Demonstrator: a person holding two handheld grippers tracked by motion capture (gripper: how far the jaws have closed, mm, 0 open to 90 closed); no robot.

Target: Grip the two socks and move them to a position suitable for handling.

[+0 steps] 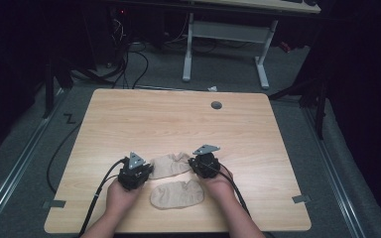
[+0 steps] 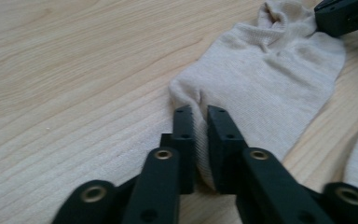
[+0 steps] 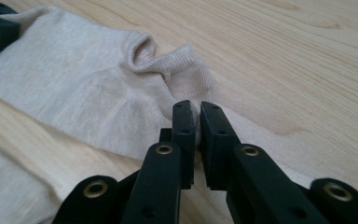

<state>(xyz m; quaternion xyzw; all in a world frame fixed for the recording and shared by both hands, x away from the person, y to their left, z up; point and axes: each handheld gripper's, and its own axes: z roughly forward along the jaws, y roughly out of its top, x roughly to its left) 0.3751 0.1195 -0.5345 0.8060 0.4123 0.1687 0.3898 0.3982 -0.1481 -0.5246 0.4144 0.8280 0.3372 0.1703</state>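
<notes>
Beige knit ankle sock lies flat on my light wooden counter, stretched between both grippers. My left gripper has its fingers pinched on one end, my right gripper on what looks like the cuff end. A second beige sock lies just beside it, nearer me.

A pale wooden worktop with fine grain lines and a smooth, matt finish. Pinched in the left gripper, a beige sock of soft, finely ribbed knit cloth. Both the left and the right gripper have matt black plastic jaws with brass-coloured metal rivets. A second sock of the same cloth lies beside them.
</notes>
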